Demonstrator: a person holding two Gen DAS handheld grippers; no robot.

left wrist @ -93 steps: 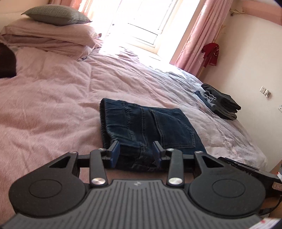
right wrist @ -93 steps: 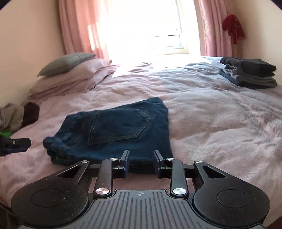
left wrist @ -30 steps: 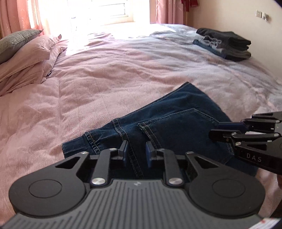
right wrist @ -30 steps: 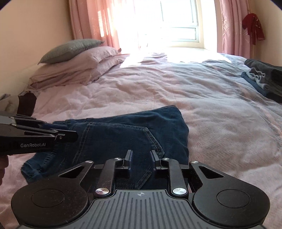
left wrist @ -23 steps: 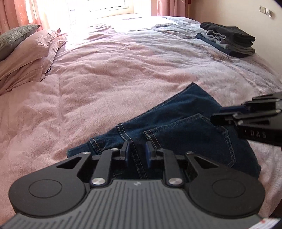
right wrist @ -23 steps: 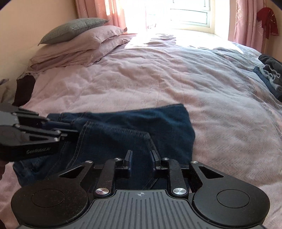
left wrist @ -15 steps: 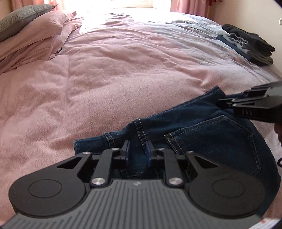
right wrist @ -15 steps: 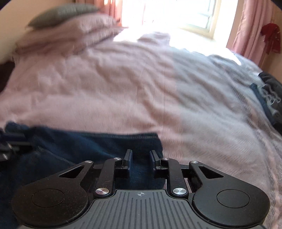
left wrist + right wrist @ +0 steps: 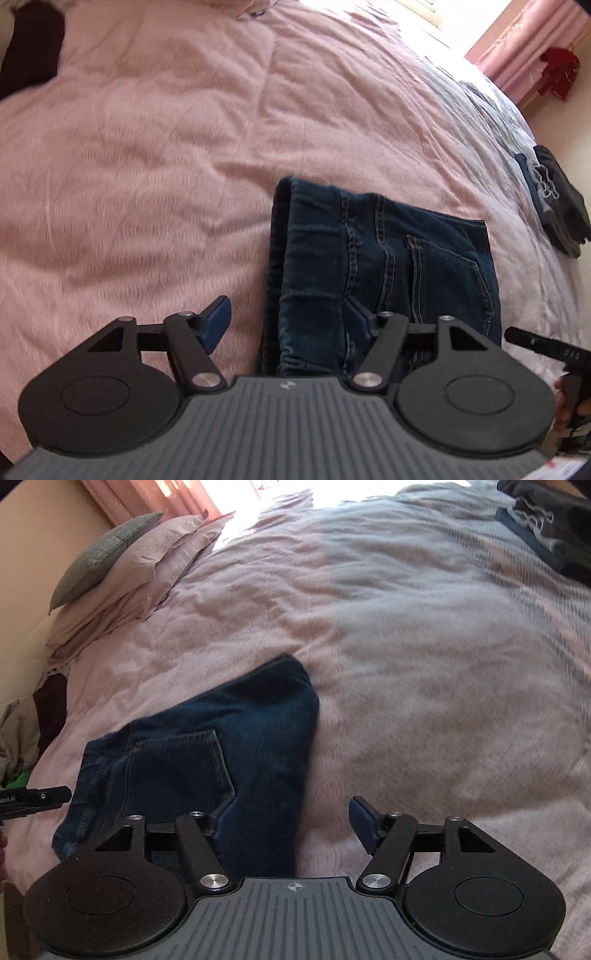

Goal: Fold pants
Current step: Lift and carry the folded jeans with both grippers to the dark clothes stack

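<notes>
Left wrist view: one folded pants [image 9: 388, 266], one bed [image 9: 147, 147].

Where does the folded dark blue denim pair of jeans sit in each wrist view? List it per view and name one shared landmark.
Left wrist: the folded dark blue denim jeans lie centre-right on the pink bedspread, reaching down behind the open left gripper.
Right wrist: the jeans lie lower-left, beside the open right gripper.
Shared landmark: the stack of folded dark clothes, right edge in one, top-right corner in the other.
</notes>
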